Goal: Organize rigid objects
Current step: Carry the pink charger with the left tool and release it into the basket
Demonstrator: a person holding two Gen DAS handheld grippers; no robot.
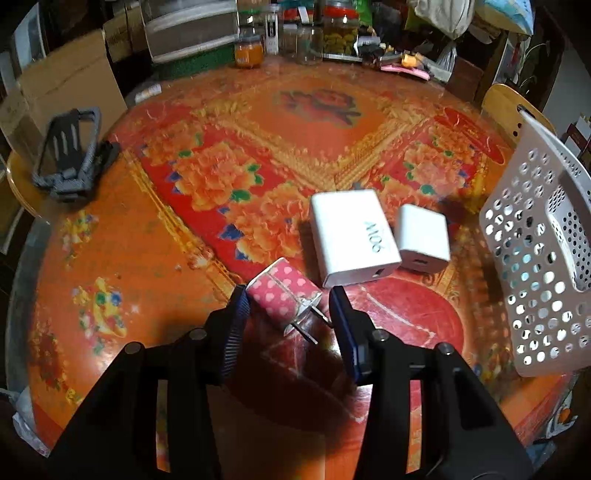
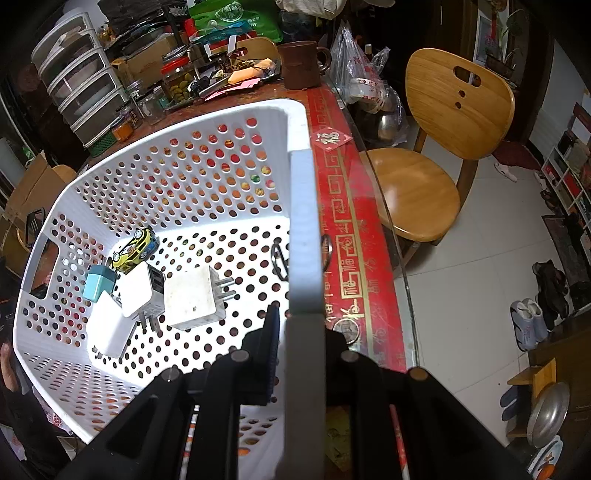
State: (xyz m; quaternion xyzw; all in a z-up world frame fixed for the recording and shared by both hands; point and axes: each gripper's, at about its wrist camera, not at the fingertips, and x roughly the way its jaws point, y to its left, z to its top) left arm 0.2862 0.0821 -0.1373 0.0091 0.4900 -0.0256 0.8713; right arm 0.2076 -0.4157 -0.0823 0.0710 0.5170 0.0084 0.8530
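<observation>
The left tool (image 1: pixel 288 314) sits low over the counter (image 1: pixel 258 122) with a pink dotted plug (image 1: pixel 282 295) between its two blue pads. The left pad (image 1: pixel 236 317) touches the plug's body, while the right pad (image 1: pixel 345 325) stands just beside the metal prongs with a small gap showing, so the jaws are narrow but not clamped on it. The plug lies on its side, prongs towards the right pad. Just beyond it lie two white chargers side by side, a large charger (image 1: pixel 351 236) with grey lettering and a small charger (image 1: pixel 423 232) to its right, nearly touching. The white basket (image 2: pixel 184 177) stands at the counter's right edge, tilted. The right tool (image 2: pixel 306 332) is closed tight on the basket's rim, one finger inside the wall and one outside. Inside the basket lie a yellow toy car (image 2: pixel 135 245), a teal plug (image 2: pixel 99 282), and three white adapters (image 2: pixel 194 297) close together, two with prongs showing. A grey holder (image 1: pixel 72 155) sits at the far left, well apart. Jars (image 1: pixel 340 33) crowd the back.
</observation>
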